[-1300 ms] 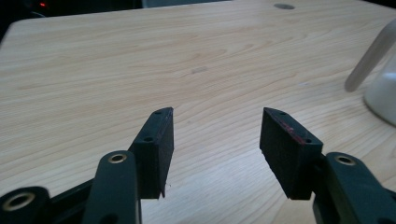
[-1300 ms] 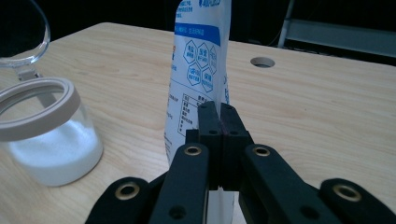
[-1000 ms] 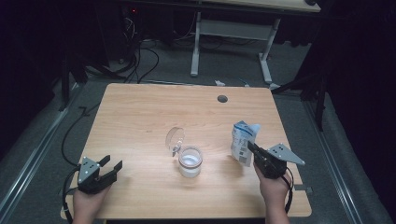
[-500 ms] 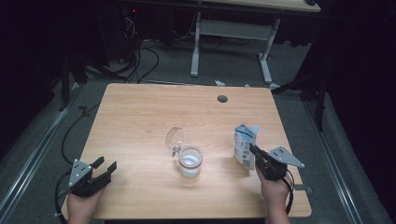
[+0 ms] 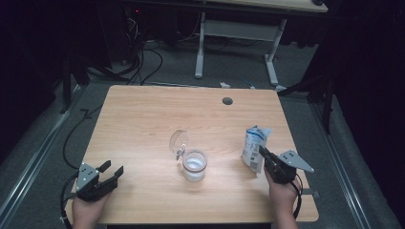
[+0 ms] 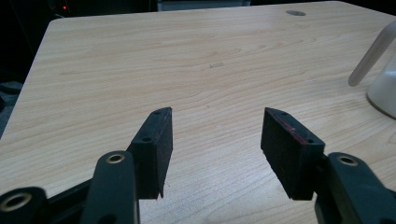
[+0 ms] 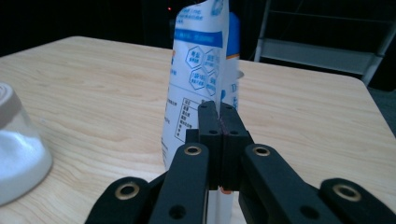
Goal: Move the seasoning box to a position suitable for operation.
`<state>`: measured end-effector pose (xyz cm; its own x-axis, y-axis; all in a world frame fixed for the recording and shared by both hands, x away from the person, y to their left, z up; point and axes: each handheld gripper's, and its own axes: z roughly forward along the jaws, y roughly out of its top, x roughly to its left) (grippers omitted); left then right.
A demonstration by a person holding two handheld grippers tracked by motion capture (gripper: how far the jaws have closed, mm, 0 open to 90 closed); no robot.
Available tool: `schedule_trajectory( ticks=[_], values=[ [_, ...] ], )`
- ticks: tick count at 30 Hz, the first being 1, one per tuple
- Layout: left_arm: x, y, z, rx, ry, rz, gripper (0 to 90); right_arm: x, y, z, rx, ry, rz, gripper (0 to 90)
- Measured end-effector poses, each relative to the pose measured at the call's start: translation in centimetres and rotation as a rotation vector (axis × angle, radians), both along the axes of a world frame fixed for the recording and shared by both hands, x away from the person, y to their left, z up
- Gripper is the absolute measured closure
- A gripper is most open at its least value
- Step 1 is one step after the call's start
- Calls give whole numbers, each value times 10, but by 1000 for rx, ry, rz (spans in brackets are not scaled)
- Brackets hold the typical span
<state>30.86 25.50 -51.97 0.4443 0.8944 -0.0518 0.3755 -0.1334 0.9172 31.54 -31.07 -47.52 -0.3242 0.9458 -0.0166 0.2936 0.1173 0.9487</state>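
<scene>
Two black grippers sit near the wooden table's (image 5: 143, 119) front corners in the high view: the left gripper (image 5: 111, 173) gapes wide over bare woodgrain, while the right gripper (image 5: 262, 153) pinches a thin, glossy blue-and-white pouch (image 5: 253, 145) standing near the right edge. Left gripper view: flat rubbery pads (image 6: 156, 149) stand apart, empty. Right gripper view: jaws meet on the pouch's crimped edge, beside a clear round glass jar (image 7: 18, 149) of white powder.

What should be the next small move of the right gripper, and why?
Probably open the jaws and draw back. The right gripper is pinched on the edge of the white-and-blue pouch, which appears to stand upright on the table, beside the open glass jar holding white powder.
</scene>
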Motion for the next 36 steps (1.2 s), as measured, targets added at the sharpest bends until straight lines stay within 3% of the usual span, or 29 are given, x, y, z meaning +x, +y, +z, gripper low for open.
schedule_trajectory(
  ticks=[7,16,27,36],
  values=[
    [1,0,2,2,2,-22,439,-8,-7,-7,37,16,-11,899],
    [2,7,2,-23,1,-20,439,-13,-8,-9,22,30,-19,891],
    [2,5,2,-17,3,-25,439,-13,-4,-9,14,31,-12,863],
    [2,2,1,-14,7,-31,438,-13,-1,-8,9,25,-16,789]
  ],
)
